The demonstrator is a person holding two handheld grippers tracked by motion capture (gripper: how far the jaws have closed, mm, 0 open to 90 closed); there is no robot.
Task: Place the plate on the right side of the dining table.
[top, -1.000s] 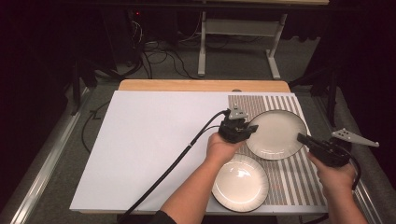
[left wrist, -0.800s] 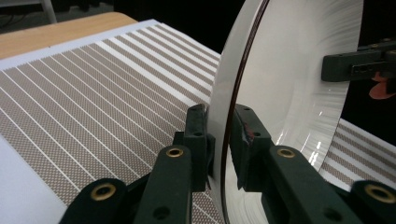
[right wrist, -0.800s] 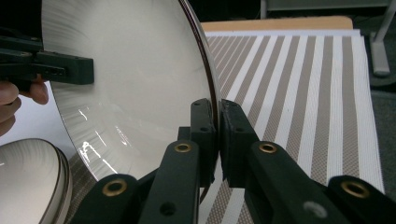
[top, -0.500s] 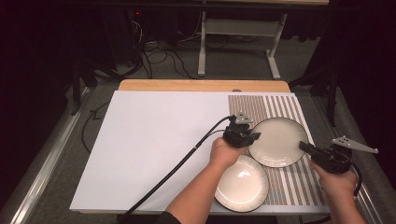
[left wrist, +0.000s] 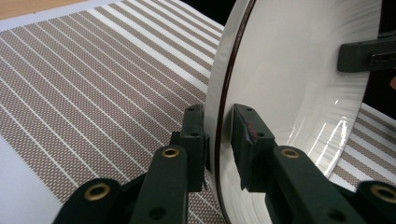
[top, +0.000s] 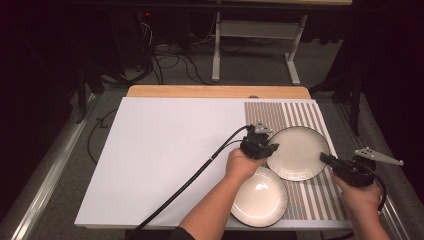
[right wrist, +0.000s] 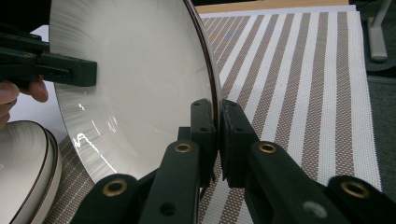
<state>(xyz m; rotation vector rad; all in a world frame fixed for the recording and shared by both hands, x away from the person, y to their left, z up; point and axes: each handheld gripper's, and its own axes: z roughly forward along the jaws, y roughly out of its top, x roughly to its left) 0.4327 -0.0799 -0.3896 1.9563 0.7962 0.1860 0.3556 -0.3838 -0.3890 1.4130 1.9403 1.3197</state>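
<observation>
A cream plate with a dark rim (top: 298, 150) is held between both grippers over the striped mat (top: 300, 114). My left gripper (top: 271, 148) is shut on its left rim, and my right gripper (top: 326, 159) is shut on the opposite rim. In the left gripper view the jaws (left wrist: 218, 135) clamp the rim of the plate (left wrist: 299, 84), which hangs clear of the mat (left wrist: 93, 93). The right gripper (right wrist: 218, 126) pinches the plate's (right wrist: 140, 84) edge likewise. A second cream plate (top: 259, 196) lies near the front edge, its far rim under the held plate.
The white board (top: 165, 150) covers the table's left and middle. A wooden strip (top: 215, 91) runs along the far edge. The left gripper's cable (top: 190, 175) trails across the board toward the front. The near plate (right wrist: 18, 158) looks like a stack of two.
Both grippers and the held plate have shifted a little toward the person and to the right. The plate's near edge now overlaps the front plate.
</observation>
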